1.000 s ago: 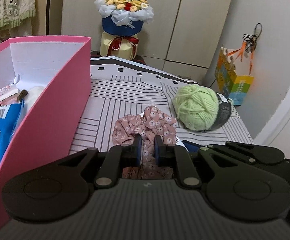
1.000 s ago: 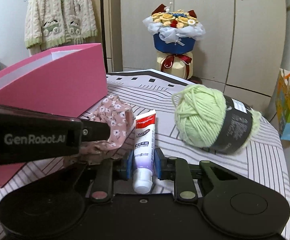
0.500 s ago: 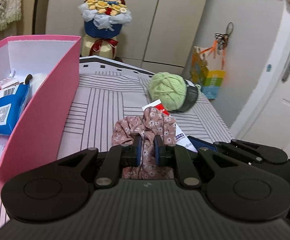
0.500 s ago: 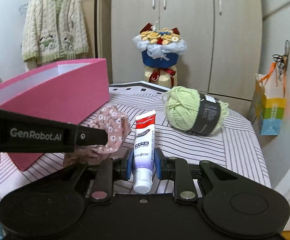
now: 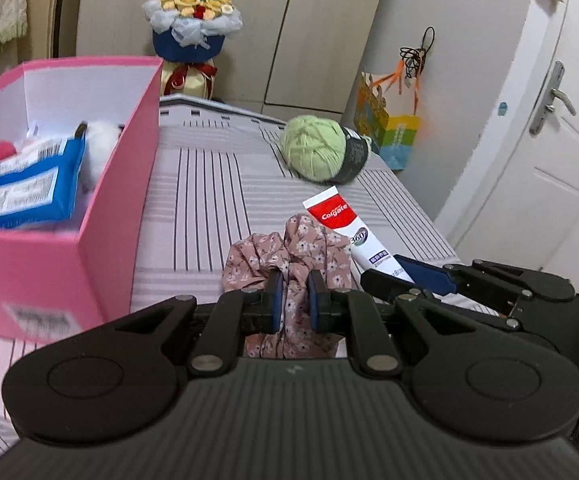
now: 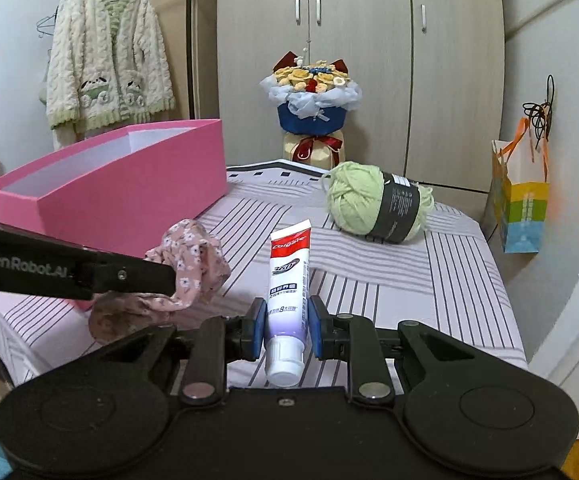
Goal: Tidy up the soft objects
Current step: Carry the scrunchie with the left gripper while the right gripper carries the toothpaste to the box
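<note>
My left gripper (image 5: 292, 300) is shut on a pink floral scrunchie (image 5: 289, 252) and holds it above the striped table (image 5: 209, 192); the scrunchie also shows in the right wrist view (image 6: 189, 264). My right gripper (image 6: 287, 326) is shut on a Colgate toothpaste tube (image 6: 289, 276), which also shows in the left wrist view (image 5: 349, 232). A light green yarn ball (image 6: 373, 202) lies on the table at the far right. An open pink box (image 5: 61, 216) stands at the left; it also shows in the right wrist view (image 6: 121, 184).
The pink box holds a blue packet (image 5: 29, 184) and white and pink soft items. A flower bouquet (image 6: 313, 112) stands behind the table by the wardrobe. A colourful paper bag (image 6: 523, 200) hangs at the right. A door (image 5: 549, 140) is right of the table.
Both grippers have pulled back and risen with their objects. The yarn ball and pink box look farther away, and more of the box's inside shows.
</note>
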`<state>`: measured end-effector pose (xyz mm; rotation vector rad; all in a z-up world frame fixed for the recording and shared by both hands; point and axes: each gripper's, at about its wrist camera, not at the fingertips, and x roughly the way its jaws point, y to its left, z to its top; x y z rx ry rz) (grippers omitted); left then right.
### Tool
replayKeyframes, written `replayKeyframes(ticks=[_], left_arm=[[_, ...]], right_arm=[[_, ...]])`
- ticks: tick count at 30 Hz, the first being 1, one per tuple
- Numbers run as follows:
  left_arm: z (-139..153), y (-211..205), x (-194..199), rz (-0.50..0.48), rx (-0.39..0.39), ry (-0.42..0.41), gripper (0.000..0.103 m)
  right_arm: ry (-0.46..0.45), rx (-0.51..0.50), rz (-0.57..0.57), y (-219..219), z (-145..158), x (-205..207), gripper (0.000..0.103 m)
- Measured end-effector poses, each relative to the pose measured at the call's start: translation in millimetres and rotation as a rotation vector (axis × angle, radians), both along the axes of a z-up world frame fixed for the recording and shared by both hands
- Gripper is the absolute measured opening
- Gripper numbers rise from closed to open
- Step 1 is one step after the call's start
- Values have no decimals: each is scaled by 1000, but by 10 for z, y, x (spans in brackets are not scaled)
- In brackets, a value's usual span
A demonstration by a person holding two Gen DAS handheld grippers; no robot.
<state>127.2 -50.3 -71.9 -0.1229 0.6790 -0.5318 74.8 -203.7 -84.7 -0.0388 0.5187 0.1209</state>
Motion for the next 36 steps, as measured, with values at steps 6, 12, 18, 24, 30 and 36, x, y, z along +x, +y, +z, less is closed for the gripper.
replayKeyframes(ticks=[6,12,18,24,30,36], left_arm=[[-24,131,-145,-37,-32,45,12],[66,303,-321,-43,-39,34,12],[286,580,-507,-91,-60,31,12],[516,853,-620,-122,-13,16,12],[794,1180,-605,-119,-43,-58,12],[945,1451,-386,-29,-19,-146,12]], right_arm=[[3,-35,30,42,64,-202,26],[27,-7,95,72,223,-403,26],[61,87,180,109,461,-478,26],[87,129,276,240,776,-456,26],[79,168,355,500,993,-286,26],[26,186,384,846,1112,27,26]])
